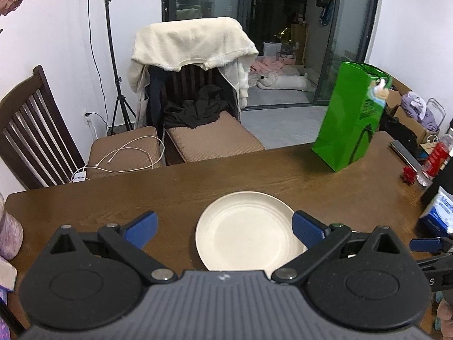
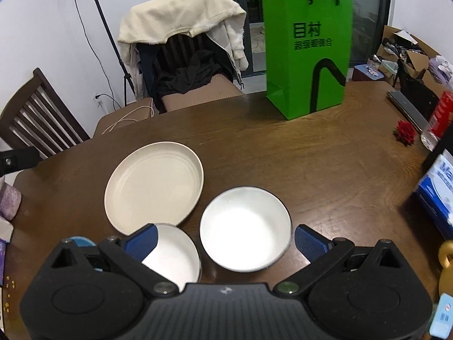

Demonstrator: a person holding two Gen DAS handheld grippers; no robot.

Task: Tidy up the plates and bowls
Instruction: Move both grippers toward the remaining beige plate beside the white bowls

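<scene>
A cream plate [image 1: 246, 231] [image 2: 154, 187] lies on the brown wooden table [image 1: 198, 181] [image 2: 283, 155]. My left gripper [image 1: 223, 231] hovers open over the plate's near part, its blue pads apart and nothing between them. In the right wrist view a white bowl [image 2: 245, 228] stands just right of the plate, and a second white bowl [image 2: 175, 256] sits at the near left, partly hidden by a blue finger [image 2: 141, 240]. My right gripper [image 2: 225, 242] is open, above and straddling the near rims of both bowls, holding nothing.
A green paper bag [image 1: 352, 119] [image 2: 307, 53] stands at the table's far side. A red flower [image 2: 405, 131], a red bottle [image 1: 436, 160] and a blue box [image 2: 437, 195] crowd the right edge. Two chairs [image 1: 195, 90] stand beyond the table. A pink object [image 1: 8, 232] sits at the left edge.
</scene>
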